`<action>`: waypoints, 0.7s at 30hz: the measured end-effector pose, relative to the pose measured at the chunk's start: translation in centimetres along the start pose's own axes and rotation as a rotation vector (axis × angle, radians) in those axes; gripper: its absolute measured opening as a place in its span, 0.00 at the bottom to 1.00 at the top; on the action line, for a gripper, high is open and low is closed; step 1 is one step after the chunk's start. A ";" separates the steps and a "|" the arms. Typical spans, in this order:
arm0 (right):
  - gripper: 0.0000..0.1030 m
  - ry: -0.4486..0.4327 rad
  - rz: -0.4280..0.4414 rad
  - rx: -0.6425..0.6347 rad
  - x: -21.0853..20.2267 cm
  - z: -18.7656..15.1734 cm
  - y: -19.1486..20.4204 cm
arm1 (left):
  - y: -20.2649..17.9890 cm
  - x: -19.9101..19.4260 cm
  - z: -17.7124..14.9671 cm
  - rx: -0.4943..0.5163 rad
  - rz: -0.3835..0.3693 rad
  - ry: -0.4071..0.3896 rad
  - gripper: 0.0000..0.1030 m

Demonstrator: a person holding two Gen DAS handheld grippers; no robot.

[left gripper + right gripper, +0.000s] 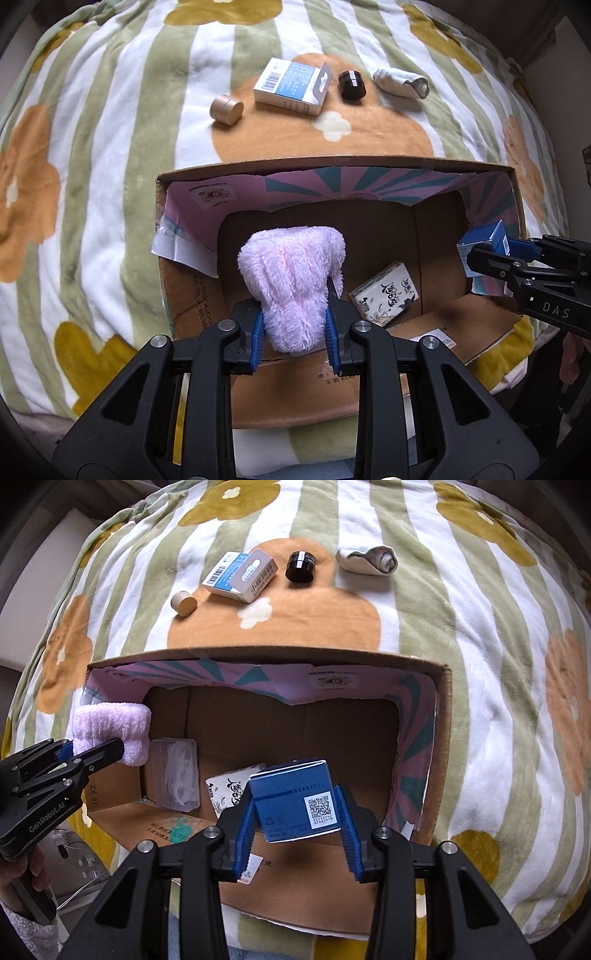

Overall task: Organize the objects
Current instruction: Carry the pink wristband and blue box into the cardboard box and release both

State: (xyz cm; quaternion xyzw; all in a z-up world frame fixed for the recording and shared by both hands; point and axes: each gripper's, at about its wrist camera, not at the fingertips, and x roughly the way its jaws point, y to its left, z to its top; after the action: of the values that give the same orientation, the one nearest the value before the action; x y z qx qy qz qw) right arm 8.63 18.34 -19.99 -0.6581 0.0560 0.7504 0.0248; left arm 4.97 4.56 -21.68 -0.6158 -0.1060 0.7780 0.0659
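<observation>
Left gripper clamped on a fluffy pink cloth, jaws pressed into its sides, cloth sticking out ahead of the jaws over the open cardboard box. Same cloth seen from the right wrist camera at the box's left wall, left gripper around it.

Right gripper clamped on a small blue carton, QR label facing the camera, held between the jaws above the box interior. From the left wrist view, right gripper at the box's right wall with the blue carton poking out in front of its jaws.

Below and ahead of the right jaws, on the box floor: tissue pack with black print, partly hidden behind the carton; clear plastic case of white items just left of it. Tissue pack right of the left jaws, lying tilted on the box floor.

Beyond the box, well ahead of both jaws, on the striped flower blanket, a row of four: tan round tin on its side, white-and-blue carton with barcode, black jar, rolled white sock. Each near its neighbour, none touching. Same row in the right view: tin, carton, jar, sock.
</observation>
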 end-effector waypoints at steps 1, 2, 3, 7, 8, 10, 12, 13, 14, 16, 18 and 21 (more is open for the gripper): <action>0.37 -0.001 -0.006 -0.001 0.0 0.1 0.0 | -0.1 -0.1 0.0 0.001 -0.004 -0.008 0.23; 0.38 0.004 -0.008 -0.002 0.2 0.3 0.1 | -0.2 -0.1 0.0 0.008 -0.009 -0.008 0.25; 0.38 0.012 -0.009 -0.003 0.3 0.5 0.2 | -0.2 -0.1 0.0 0.013 -0.009 -0.002 0.33; 0.75 0.019 -0.014 -0.018 0.4 0.7 0.4 | -0.2 -0.3 -0.3 0.016 0.004 0.003 0.99; 0.78 0.016 -0.011 -0.018 0.3 0.6 0.5 | -0.1 -0.5 -0.5 0.015 0.000 0.001 1.00; 0.79 0.010 -0.005 -0.023 0.0 0.4 0.5 | 0.2 -0.9 -0.8 0.007 -0.001 0.002 1.00; 0.79 0.011 -0.013 -0.018 -0.3 0.3 0.4 | 0.4 -1.3 -1.1 0.001 0.002 0.000 1.00; 0.79 0.010 -0.017 -0.016 -0.4 0.3 0.4 | 0.5 -1.4 -1.2 -0.010 0.000 -0.003 1.00; 0.79 0.009 -0.018 -0.014 -0.5 0.3 0.4 | 0.6 -1.5 -1.3 -0.015 -0.002 -0.003 1.00; 0.79 0.006 -0.022 -0.006 -0.7 0.3 0.4 | 0.7 -1.8 -1.4 -0.023 -0.002 -0.008 1.00; 0.79 0.005 -0.019 0.002 -0.9 0.3 0.3 | 0.8 -2.0 -1.6 -0.039 -0.002 -0.012 1.00; 0.79 0.009 -0.012 0.008 -1.2 0.5 0.4 | 0.7 -2.5 -1.8 -0.049 -0.004 -0.014 1.00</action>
State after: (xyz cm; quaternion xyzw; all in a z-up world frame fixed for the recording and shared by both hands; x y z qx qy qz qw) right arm 8.23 18.09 -18.74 -0.6617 0.0548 0.7471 0.0316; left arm 7.32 3.45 -19.89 -0.6115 -0.1266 0.7793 0.0517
